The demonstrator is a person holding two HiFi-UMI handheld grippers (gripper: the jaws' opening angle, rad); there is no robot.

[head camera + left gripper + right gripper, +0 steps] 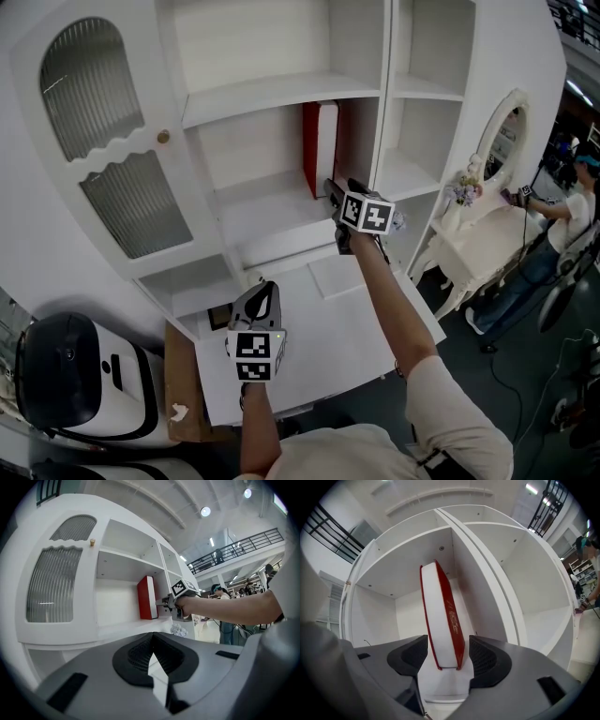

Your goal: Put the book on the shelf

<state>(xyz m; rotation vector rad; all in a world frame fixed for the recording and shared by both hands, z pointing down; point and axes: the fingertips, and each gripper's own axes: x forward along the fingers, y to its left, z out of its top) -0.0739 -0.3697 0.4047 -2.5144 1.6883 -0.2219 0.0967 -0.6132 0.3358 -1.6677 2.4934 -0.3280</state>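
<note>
A red book (pixel 319 145) with white page edges stands upright on the middle shelf (pixel 258 216) of a white cabinet, near the compartment's right wall. My right gripper (pixel 330 190) reaches level into that compartment. In the right gripper view the book (pixel 440 620) rises between the two dark pads (pixel 410 656), with a gap on each side, so the right gripper (pixel 447 660) is open. My left gripper (pixel 265 289) hangs lower, over the white desk, its tips together and empty. The left gripper view shows the left gripper (pixel 152 651), and beyond it the book (pixel 147 598) and the right gripper (pixel 161 603).
The cabinet has a ribbed-glass door (pixel 122 187) on the left and more open compartments (pixel 417 122) to the right. A white desk (pixel 328 328) juts out below. A dressing table with an oval mirror (pixel 492 178) and a person (pixel 572 211) are at right.
</note>
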